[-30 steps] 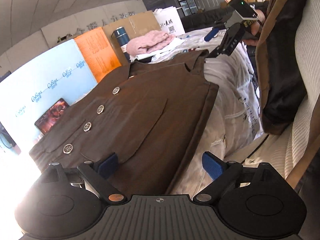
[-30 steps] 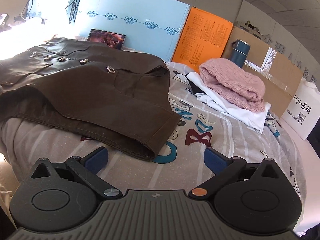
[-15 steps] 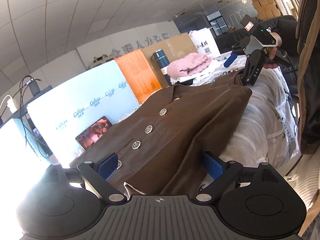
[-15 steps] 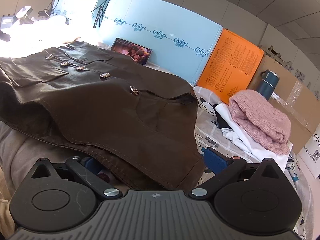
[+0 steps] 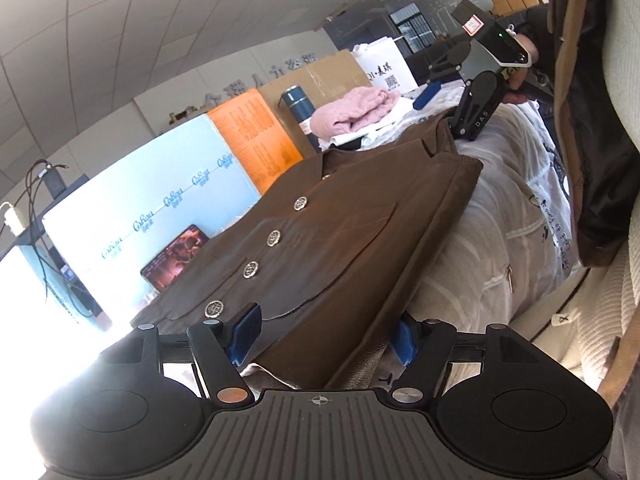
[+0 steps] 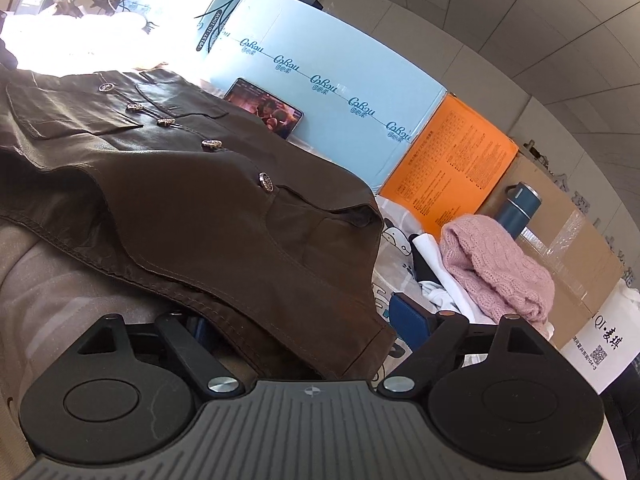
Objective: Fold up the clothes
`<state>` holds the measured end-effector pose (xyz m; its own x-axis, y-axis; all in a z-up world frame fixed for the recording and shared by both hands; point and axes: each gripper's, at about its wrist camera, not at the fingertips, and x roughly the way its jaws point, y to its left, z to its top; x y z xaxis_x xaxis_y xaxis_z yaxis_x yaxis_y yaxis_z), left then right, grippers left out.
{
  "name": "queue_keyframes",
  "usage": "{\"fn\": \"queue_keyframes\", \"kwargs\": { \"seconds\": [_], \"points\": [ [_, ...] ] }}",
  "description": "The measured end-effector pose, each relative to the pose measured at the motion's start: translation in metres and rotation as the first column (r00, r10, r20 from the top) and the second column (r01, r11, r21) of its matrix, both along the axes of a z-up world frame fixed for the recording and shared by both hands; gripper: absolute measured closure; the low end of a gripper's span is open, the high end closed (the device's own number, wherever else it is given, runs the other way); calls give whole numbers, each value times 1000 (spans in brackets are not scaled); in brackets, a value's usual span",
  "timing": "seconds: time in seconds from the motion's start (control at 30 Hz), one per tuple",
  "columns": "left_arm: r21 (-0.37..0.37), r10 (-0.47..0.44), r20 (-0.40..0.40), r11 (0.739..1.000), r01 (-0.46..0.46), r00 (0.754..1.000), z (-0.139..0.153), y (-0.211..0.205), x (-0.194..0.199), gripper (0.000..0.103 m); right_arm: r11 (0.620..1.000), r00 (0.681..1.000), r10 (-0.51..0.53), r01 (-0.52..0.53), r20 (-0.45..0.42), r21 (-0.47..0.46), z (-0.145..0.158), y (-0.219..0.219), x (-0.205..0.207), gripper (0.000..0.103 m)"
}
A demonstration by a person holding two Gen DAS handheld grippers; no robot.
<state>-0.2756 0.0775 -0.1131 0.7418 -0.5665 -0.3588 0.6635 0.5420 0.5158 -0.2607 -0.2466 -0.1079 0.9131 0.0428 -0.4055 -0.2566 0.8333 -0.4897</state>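
Observation:
A brown buttoned vest (image 5: 340,232) lies flat on the pale bed cover (image 5: 500,216). My left gripper (image 5: 325,336) sits at the vest's near hem corner; its jaws are closing with the cloth edge between the blue pads, which do not press on it. In the right wrist view the vest (image 6: 200,208) spreads away to the left. My right gripper (image 6: 304,324) straddles its shoulder edge, jaws closing; the left pad is hidden under the cloth and the right pad stands clear of it. The left wrist view shows the right gripper (image 5: 448,108) at the far shoulder.
A folded pink sweater (image 6: 492,264) on white clothes lies right of the vest, with a blue flask (image 6: 520,208) behind it. An orange box (image 6: 452,160), a light-blue box (image 6: 320,80) and a phone (image 6: 264,106) line the back. A person's brown coat (image 5: 592,120) stands beside the bed.
Both grippers have come in onto the vest's edges and their jaws have narrowed. The cloth now lies between the pads of each; a second ago it lay ahead of them.

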Motion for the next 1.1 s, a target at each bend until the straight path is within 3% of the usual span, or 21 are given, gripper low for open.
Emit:
{"fn": "queue_keyframes", "kwargs": {
  "seconds": [0.03, 0.07, 0.13, 0.2, 0.3, 0.4, 0.7, 0.83, 0.93, 1.0, 1.1],
  "points": [
    [-8, -11, 2, 1000, 12, 1000, -1, -1, 2, 41, 1000, 1000, 11, -10, -8, 14, 0, 2, 2, 29],
    [-15, -23, 5, 1000, 23, 1000, -2, -2, 3, 59, 999, 1000, 21, -21, -16, 28, 0, 4, 3, 36],
    [-8, -37, 40, 999, 38, 999, -5, -5, 4, 79, 997, 998, 51, -49, -34, 53, 0, 9, 6, 52],
    [-14, -12, 86, 1000, 13, 996, -8, -7, 2, 83, 995, 996, 78, -75, -50, 69, 0, 12, 4, 77],
    [-82, 16, 77, 997, -10, 997, -6, -1, -2, 85, 993, 995, 89, -84, -52, 80, 2, 14, -4, 91],
    [-110, 47, 109, 993, -35, 993, -2, 4, -15, 88, 990, 993, 102, -95, -54, 105, 8, 13, -21, 96],
    [-191, 85, 246, 981, -38, 965, 36, 21, -42, 91, 986, 986, 146, -152, 85, 73, 56, 21, -84, 97],
    [-326, 138, 283, 944, -40, 949, 46, 29, -22, 90, 977, 974, 162, -180, 159, 110, 73, 13, -84, 98],
    [-502, 202, 238, 863, -58, 950, 40, 30, 5, 89, 958, 962, 142, -193, 235, 211, 75, 4, -68, 98],
    [-577, 217, 185, 814, -73, 959, 41, 31, 22, 89, 941, 954, 130, -205, 272, 270, 74, -1, -57, 97],
    [-614, 201, 117, 785, -88, 973, 53, 33, 50, 89, 926, 948, 118, -212, 296, 311, 74, -7, -38, 97]
  ]
}}
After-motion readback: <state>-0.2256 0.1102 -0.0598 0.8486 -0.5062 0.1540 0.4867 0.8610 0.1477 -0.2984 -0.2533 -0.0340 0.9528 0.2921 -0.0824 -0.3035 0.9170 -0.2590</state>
